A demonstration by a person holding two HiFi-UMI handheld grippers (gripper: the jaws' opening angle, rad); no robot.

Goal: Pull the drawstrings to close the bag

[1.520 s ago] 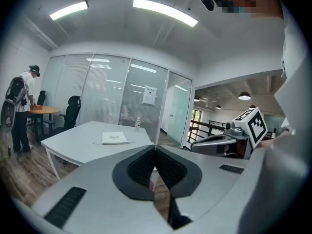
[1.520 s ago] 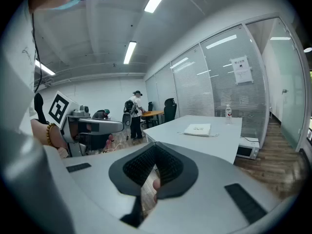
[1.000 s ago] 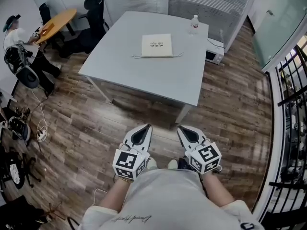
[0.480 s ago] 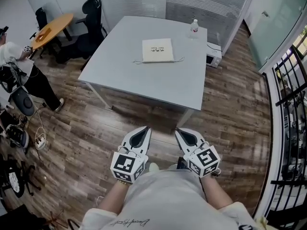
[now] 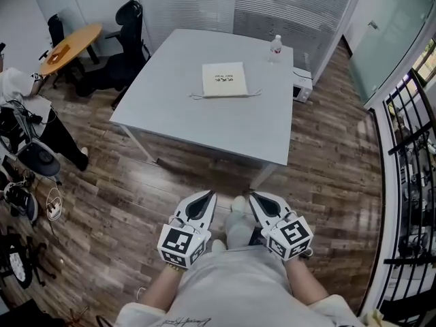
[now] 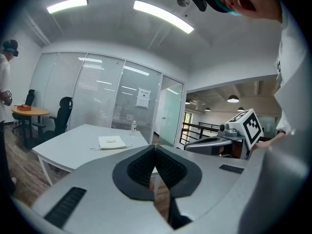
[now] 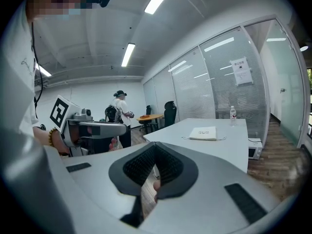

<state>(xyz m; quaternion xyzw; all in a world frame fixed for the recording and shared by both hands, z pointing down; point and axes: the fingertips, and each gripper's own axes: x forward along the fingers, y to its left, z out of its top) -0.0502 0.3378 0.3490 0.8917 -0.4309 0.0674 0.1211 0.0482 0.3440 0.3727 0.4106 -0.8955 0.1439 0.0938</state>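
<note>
Bag on grey table, left gripper, right gripper above wooden floor

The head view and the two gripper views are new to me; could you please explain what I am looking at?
No robot here: a person holds a two-jaw gripper in each hand. The wide picture comes from a camera on the person's head, looking down at the left gripper and right gripper. The other two come from cameras riding on each gripper, looking along its jaws. Both pairs of jaws are shut and hold nothing. Ahead stands a white table with a flat drawstring bag and a water bottle on it, both untouched.
</note>
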